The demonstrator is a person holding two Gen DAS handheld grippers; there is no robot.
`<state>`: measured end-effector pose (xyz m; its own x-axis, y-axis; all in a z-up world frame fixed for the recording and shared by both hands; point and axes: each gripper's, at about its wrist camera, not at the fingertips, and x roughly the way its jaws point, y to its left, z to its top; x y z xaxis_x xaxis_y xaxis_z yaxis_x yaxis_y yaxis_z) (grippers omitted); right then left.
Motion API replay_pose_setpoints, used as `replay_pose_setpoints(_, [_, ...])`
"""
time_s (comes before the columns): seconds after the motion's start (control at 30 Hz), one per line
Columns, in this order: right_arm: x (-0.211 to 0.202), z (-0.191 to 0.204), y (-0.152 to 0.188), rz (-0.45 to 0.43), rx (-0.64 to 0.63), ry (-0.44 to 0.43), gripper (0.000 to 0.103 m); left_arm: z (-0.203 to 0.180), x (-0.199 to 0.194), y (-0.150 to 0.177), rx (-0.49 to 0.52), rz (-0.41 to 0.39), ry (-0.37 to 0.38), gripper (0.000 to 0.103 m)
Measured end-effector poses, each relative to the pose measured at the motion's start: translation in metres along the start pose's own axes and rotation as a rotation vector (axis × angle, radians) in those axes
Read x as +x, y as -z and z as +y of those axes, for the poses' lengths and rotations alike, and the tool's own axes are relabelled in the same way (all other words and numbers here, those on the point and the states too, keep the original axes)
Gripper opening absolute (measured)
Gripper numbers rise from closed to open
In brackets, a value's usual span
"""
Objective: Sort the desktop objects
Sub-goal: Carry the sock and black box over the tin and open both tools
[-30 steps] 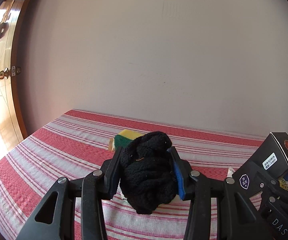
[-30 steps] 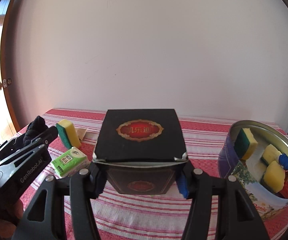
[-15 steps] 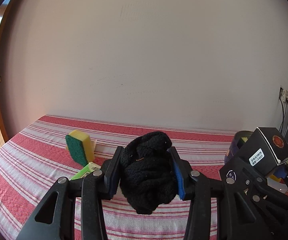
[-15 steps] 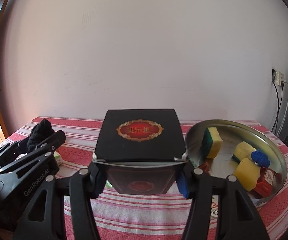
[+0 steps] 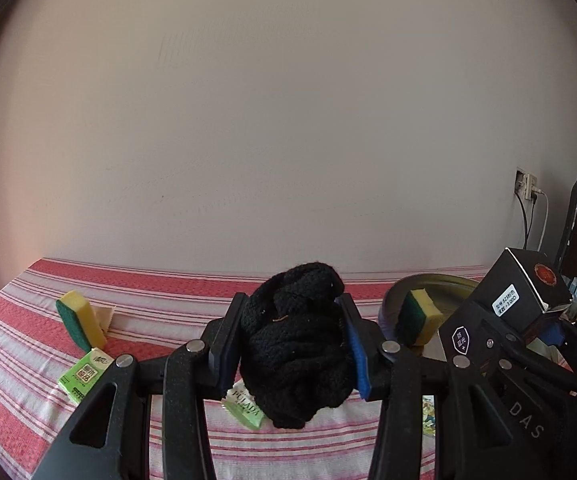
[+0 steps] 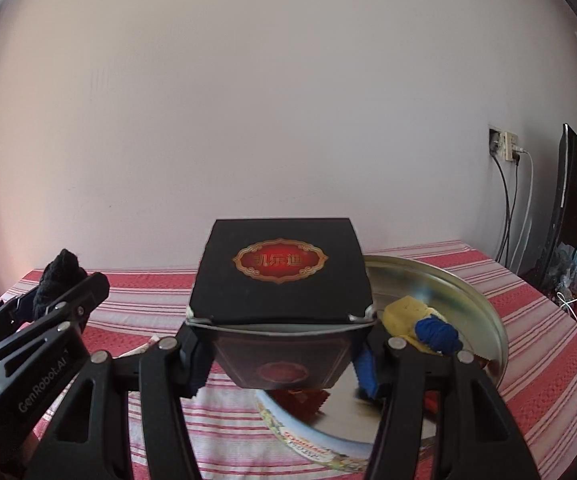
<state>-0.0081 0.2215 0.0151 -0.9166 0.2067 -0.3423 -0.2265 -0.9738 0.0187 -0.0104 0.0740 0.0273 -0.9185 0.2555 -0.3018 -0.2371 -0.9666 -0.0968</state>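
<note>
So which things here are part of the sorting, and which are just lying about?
Job:
black knitted bundle in left gripper
black box in right gripper
round tin
sponge
green packet

Lying about:
wall socket
cables

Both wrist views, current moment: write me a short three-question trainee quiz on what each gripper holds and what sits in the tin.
1. True or false: the left gripper is shut on a black knitted bundle.
2. What does the right gripper hold: A) sponge B) black box C) tissue pack?
3. Fill in: the blue yarn ball lies in the round ____.

Key: 1 true; 2 B; 3 tin.
</note>
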Motion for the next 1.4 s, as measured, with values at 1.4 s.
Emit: replay_pose_setpoints(1.4, [0.058,-0.116,0.000,0.032,0.051,0.261,0.059,-0.128,0.078,0.009,0.123,0.160,0.081,0.048])
